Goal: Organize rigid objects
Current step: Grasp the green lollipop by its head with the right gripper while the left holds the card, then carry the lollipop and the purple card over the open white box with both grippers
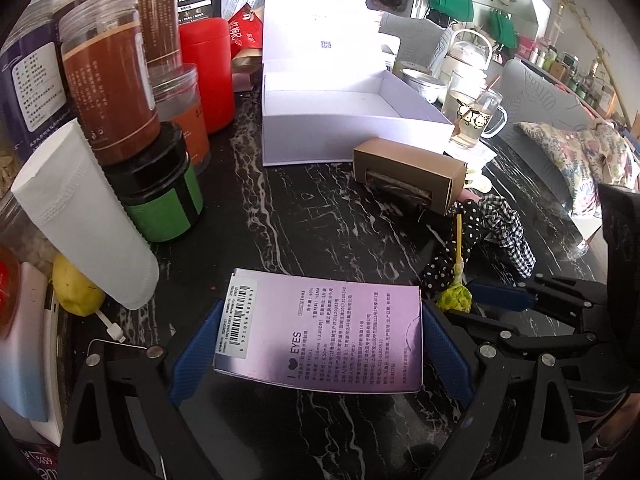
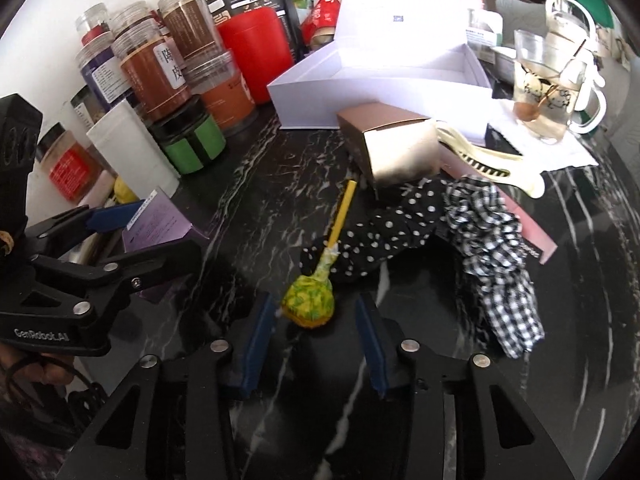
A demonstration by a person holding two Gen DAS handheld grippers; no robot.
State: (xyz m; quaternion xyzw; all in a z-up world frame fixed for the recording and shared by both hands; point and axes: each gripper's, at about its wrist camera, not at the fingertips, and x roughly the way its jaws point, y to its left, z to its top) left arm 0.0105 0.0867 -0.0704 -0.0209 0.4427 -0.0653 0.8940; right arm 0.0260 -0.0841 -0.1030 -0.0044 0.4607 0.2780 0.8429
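**Desk:** What's the picture?

**Photographer:** Two hand-held grippers over a black marble table (image 1: 304, 216). The left gripper (image 1: 318, 344) has its blue pads against both short sides of a purple carton (image 1: 320, 332), which it seems to hold clamped just above the stone. In the right wrist view, the right gripper (image 2: 316, 320) sits at six o'clock with its jaws part-open around the head of a wrapped lollipop (image 2: 308, 304); a sliver of gap shows on each side, so nothing is gripped.

**Desk:** Where could it go wrong?

**Photographer:** The stick points to twelve o'clock and lies across a polka-dot scrunchie (image 2: 380, 228). If the pads close off-centre, the round head may squirt out or roll. Lifting could also drag the cloth along.

**Desk:** And the carton?

**Photographer:** It's thin card held by its ends; a hard squeeze may buckle it, a soft one let it tip. The open white box (image 1: 344, 120) at twelve o'clock looks the likely destination, with a tan box (image 1: 408, 168) in the way. The two grippers are also close enough to knock together.
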